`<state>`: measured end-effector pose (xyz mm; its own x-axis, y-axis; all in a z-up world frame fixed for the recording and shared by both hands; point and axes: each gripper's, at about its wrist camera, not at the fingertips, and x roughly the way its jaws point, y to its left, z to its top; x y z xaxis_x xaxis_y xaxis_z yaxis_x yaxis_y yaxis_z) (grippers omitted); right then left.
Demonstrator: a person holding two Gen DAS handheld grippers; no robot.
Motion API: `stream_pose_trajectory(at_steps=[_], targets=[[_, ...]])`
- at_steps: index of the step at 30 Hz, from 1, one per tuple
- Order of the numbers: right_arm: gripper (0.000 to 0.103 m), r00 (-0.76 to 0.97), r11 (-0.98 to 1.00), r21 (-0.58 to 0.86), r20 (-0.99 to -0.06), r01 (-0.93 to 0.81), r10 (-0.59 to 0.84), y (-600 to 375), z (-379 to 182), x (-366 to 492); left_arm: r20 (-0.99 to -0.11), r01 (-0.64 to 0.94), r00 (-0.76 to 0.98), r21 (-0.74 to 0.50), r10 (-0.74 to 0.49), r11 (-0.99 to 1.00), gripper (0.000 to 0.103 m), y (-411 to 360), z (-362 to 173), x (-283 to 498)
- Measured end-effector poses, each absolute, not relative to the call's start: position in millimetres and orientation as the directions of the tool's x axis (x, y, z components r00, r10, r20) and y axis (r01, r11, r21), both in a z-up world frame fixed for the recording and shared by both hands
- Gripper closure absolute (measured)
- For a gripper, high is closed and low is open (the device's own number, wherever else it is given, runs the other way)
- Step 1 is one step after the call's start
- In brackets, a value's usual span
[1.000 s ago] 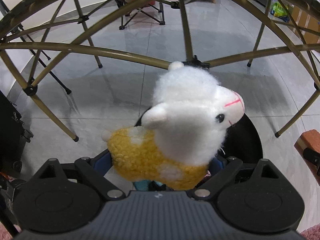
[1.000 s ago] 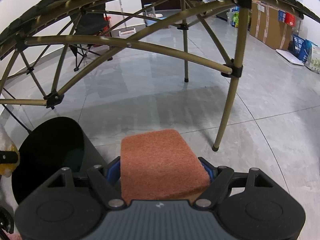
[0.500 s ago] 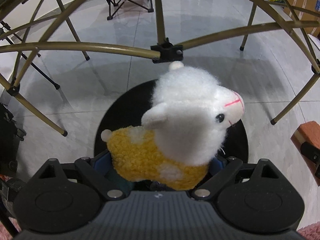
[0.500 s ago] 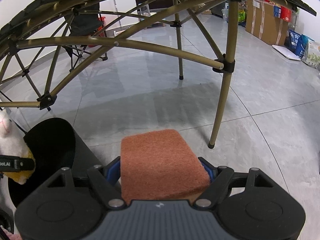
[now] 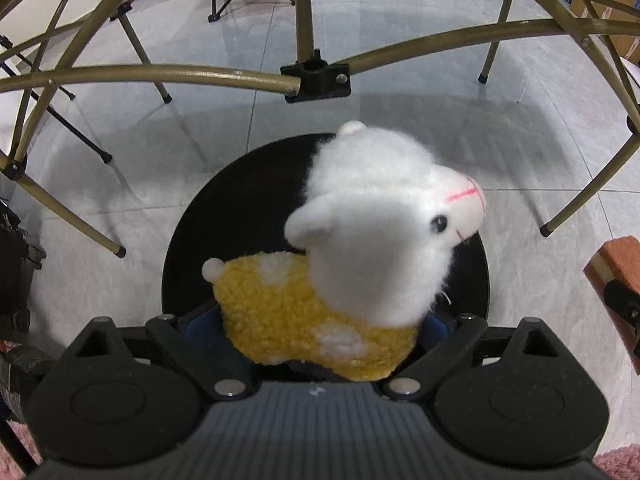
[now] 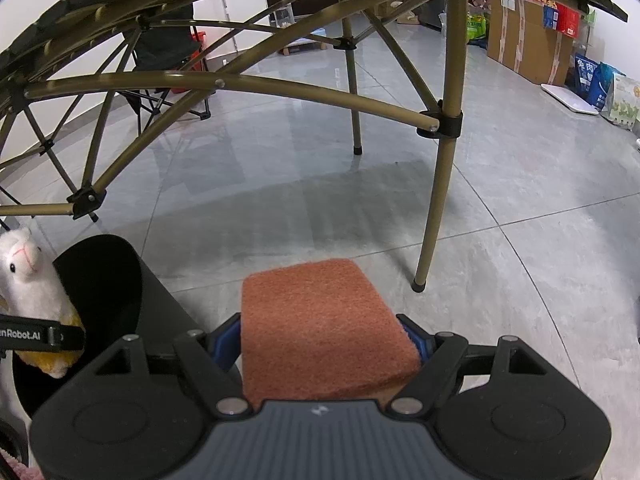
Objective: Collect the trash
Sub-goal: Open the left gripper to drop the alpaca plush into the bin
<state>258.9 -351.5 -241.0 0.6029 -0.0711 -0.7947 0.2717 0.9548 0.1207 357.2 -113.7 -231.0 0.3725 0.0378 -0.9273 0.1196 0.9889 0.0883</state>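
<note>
A plush alpaca (image 5: 360, 240), white head on a yellow body, sits between the blue pads of my left gripper (image 5: 316, 320), whose jaws are opening. It hangs right over the mouth of the round black bin (image 5: 240, 208). In the right wrist view the alpaca (image 6: 28, 280) shows at the left edge over the bin (image 6: 104, 280), with a left finger (image 6: 40, 336) across its body. My right gripper (image 6: 328, 340) is shut on an orange-brown scouring sponge (image 6: 320, 320), held to the right of the bin above the floor. The sponge (image 5: 616, 264) also shows at the left view's right edge.
Golden folding-table legs and cross bars (image 5: 312, 76) arch over the bin, one leg (image 6: 440, 200) standing just right of the sponge. A folding chair (image 6: 168, 52), cardboard boxes (image 6: 528, 40) and bags (image 6: 600, 80) stand further off. Pink rug (image 5: 616, 460) lies at the near edge.
My left gripper has carried the alpaca forward and down until the bin's mouth lies under it. In the right view the alpaca has come in over the bin. The sponge has kept still.
</note>
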Motion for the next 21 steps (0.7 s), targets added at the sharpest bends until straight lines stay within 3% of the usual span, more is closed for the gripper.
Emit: stream_pose_trajectory(at_steps=[3,21], targets=[[0.025,0.604,0.955,0.123,-0.794,0.271,-0.070,-351.2,-240.6,258.5,-0.932,0.109,0.360,0.078,0.033,0.991,0.000,-111.6,-231.9,359.0],[0.025,0.604,0.957,0.122,-0.794,0.264,-0.065,-348.0,-239.2,258.1,-0.936,0.101,0.350,0.066,0.026,0.993,0.000,-107.3,-231.1,356.5]])
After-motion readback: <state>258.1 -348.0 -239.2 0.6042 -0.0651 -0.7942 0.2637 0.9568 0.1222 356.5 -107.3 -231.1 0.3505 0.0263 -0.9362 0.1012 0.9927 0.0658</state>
